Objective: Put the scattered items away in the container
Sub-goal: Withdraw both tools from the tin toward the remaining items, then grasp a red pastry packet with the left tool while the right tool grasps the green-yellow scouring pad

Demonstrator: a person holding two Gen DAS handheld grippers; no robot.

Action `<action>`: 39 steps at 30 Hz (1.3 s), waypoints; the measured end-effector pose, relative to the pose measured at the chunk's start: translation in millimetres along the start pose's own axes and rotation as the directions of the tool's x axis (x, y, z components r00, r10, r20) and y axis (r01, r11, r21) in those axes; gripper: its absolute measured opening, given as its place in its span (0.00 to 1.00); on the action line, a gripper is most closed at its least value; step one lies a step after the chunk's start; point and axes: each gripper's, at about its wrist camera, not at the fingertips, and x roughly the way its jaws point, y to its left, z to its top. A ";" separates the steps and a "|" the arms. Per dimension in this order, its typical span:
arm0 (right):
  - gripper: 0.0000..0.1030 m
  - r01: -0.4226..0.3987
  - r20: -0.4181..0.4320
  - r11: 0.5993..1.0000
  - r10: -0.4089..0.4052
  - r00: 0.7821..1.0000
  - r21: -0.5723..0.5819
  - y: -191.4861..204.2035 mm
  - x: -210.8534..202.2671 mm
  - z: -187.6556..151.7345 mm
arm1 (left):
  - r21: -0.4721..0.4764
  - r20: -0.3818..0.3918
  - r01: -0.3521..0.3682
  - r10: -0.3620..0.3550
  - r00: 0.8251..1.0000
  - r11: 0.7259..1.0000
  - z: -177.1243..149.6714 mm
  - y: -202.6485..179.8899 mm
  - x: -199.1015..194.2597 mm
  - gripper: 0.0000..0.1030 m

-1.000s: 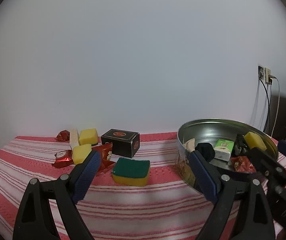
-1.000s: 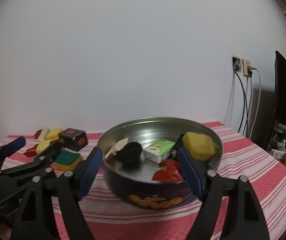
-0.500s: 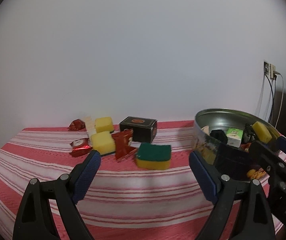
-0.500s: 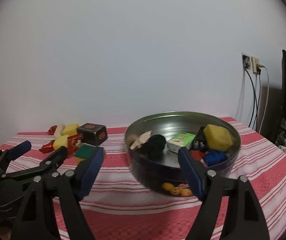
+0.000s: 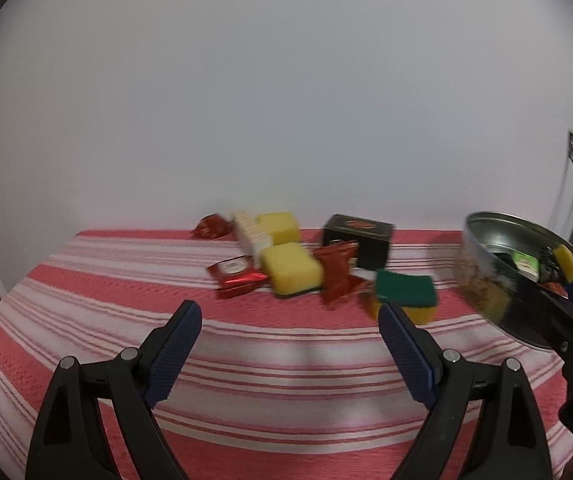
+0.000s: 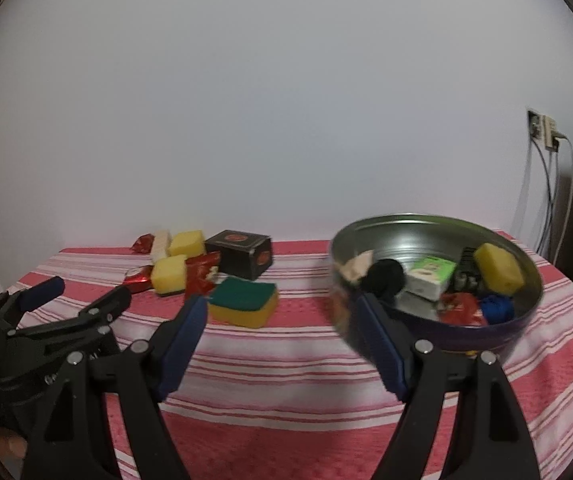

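Green sponge [image 5: 404, 293] just ahead of open left gripper [image 5: 290, 344], apart.

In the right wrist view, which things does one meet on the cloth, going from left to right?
Left gripper → red packet → yellow sponge → black box → green-topped sponge → round tin holding a yellow sponge.

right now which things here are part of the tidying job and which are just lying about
Job:
round tin
green-topped sponge
two yellow sponges
black box
red packets
cream bar

Just lying about:
wall socket and cables
striped tablecloth
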 end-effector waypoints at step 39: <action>0.69 -0.130 -0.192 0.981 0.157 0.969 0.145 44.0 78.5 3.4 | -0.045 -0.416 -0.133 0.103 0.903 0.990 39.5 52.7 201.2 0.46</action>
